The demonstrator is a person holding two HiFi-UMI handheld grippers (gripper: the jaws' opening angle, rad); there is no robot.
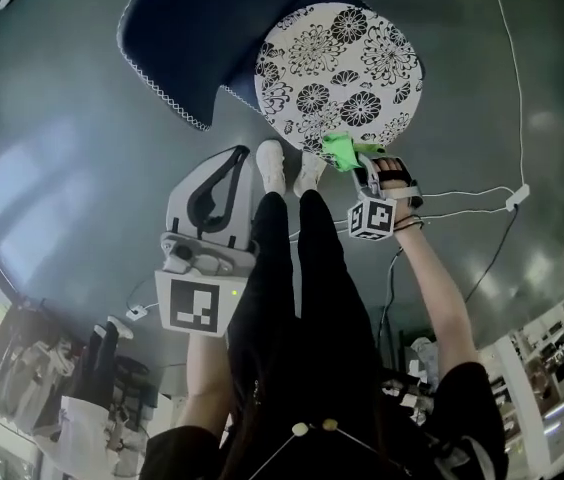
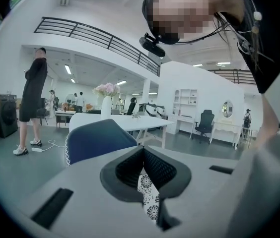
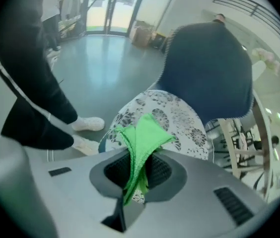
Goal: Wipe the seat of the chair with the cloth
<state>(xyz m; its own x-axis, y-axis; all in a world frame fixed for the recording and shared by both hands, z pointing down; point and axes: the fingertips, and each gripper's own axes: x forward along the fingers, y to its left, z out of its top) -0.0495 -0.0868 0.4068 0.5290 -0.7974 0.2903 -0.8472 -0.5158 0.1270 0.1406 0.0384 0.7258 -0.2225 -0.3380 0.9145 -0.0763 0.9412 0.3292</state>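
The chair has a round white seat with a black flower print (image 1: pixel 342 68) and a dark blue backrest (image 1: pixel 212 28). My right gripper (image 1: pixel 362 163) is at the seat's near edge, shut on a bright green cloth (image 1: pixel 340 150) that rests on that edge. In the right gripper view the cloth (image 3: pixel 145 135) sticks out from between the jaws of that gripper (image 3: pixel 137 167) over the seat (image 3: pixel 179 118). My left gripper (image 1: pixel 212 193) hangs beside my left leg, away from the chair. Its jaws (image 2: pixel 142 167) are shut on nothing, and a sliver of the seat (image 2: pixel 147 200) shows past them.
My legs and white shoes (image 1: pixel 287 168) stand right against the seat's near edge. A white cable (image 1: pixel 507 88) runs over the grey floor to a plug block (image 1: pixel 517 198) at the right. A white table (image 2: pixel 125 123) stands behind the chair, and a person (image 2: pixel 33 98) farther off.
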